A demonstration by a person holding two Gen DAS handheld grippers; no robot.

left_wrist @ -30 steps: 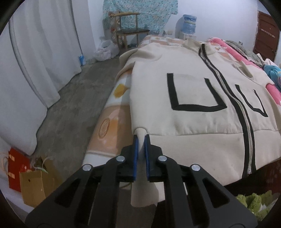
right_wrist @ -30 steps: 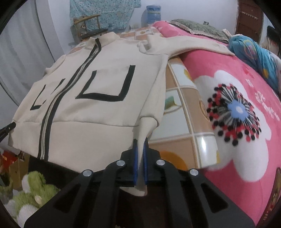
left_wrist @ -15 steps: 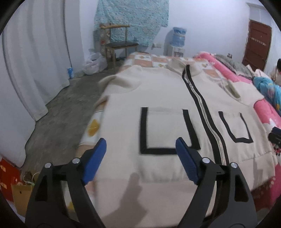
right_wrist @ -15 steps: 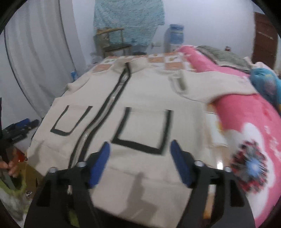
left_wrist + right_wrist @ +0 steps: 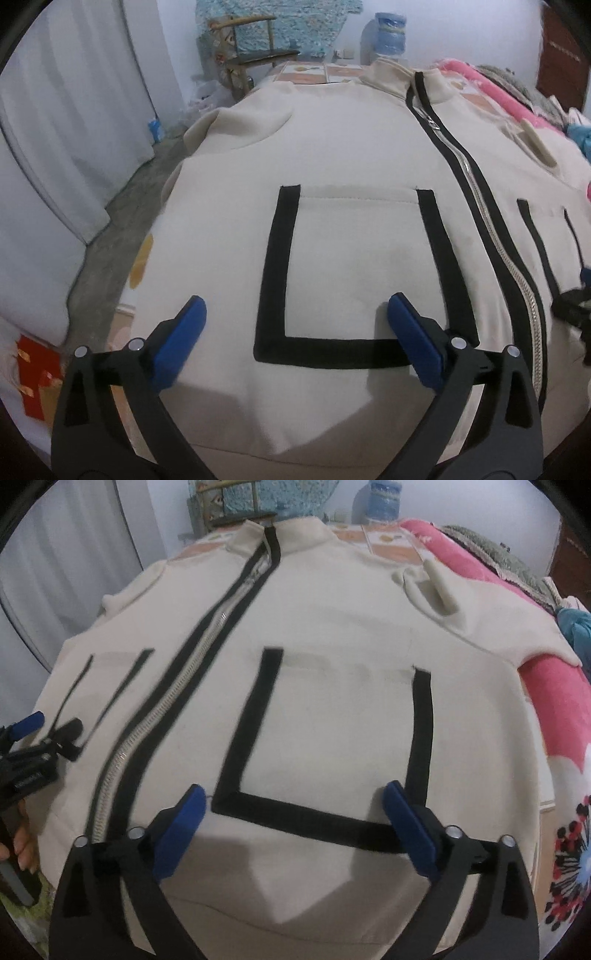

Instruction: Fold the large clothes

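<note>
Lying spread flat on the bed point(image 5: 546, 686), front up and zipped, the cream jacket point(image 5: 351, 155) fills both views. The left gripper point(image 5: 295, 314) hovers over the jacket's black-trimmed pocket point(image 5: 354, 273), its blue fingers point(image 5: 184, 328) opening wide with nothing clamped between them. The right gripper point(image 5: 293, 797) does likewise over the other pocket point(image 5: 332, 738), fingers opening, gripping no cloth.

One cream jacket point(image 5: 351, 155) lies on one bed point(image 5: 546, 686), showing two black-outlined pockets point(image 5: 354, 273) and one zip point(image 5: 491, 236). Two hand-held grippers: left point(image 5: 295, 321), right point(image 5: 293, 805). One chair point(image 5: 255, 48), one water jug point(image 5: 388, 27).
</note>
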